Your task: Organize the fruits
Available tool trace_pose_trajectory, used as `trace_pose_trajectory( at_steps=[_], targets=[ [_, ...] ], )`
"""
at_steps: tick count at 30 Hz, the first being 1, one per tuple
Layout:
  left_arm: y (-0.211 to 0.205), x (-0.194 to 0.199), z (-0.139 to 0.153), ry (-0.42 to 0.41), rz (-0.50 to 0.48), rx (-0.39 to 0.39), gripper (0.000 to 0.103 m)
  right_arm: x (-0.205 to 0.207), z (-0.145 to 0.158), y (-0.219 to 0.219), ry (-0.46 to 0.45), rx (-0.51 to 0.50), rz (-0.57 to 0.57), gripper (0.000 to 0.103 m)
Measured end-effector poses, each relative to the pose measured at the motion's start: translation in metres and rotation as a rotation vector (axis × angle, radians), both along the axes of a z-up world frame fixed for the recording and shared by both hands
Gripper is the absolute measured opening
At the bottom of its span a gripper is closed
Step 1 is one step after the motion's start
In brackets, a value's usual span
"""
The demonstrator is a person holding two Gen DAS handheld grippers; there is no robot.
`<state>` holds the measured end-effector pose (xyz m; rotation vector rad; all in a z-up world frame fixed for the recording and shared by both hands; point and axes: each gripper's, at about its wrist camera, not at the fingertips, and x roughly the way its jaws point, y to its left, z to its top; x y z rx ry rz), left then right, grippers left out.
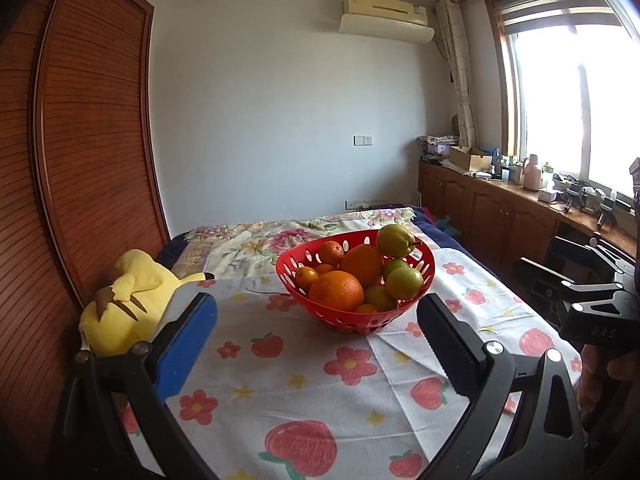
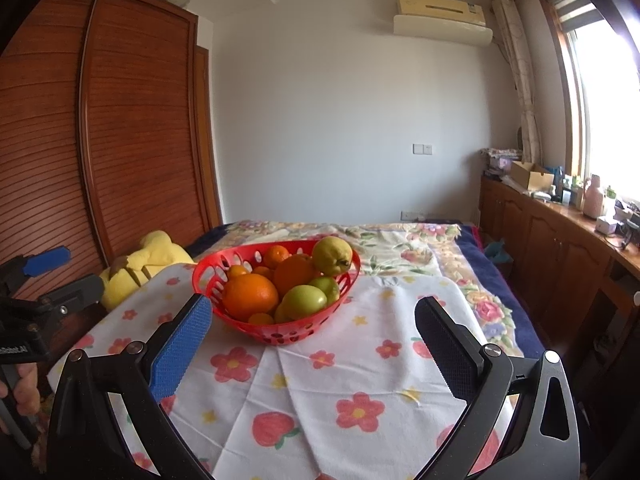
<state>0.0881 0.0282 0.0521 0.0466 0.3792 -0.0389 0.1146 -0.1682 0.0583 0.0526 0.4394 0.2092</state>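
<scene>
Red basket [image 1: 356, 280], at twelve o'clock of both claws, is seen heaped with fruit: sorted or awaiting removal. Left claw [image 1: 316, 344] and right claw [image 2: 312, 344] are spread, empty.

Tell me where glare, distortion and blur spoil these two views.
Left wrist view: the window is blown out white, and the fisheye bows the wardrobe; the fruit in the red basket stays sharp. Right wrist view: the window glares at the right edge, the wardrobe curves, and dark vignette fills the corners. Neither view shows motion blur.
</scene>
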Motion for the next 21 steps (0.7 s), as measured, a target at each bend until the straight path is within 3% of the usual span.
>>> trace_pose_trajectory(
  at_steps=[21],
  targets=[
    [0.004,-0.024,-0.004,0.021,0.008,-0.016,0.101,-0.033,-0.002,-0.008,-0.011,0.009,-0.023,0.103]
  ],
)
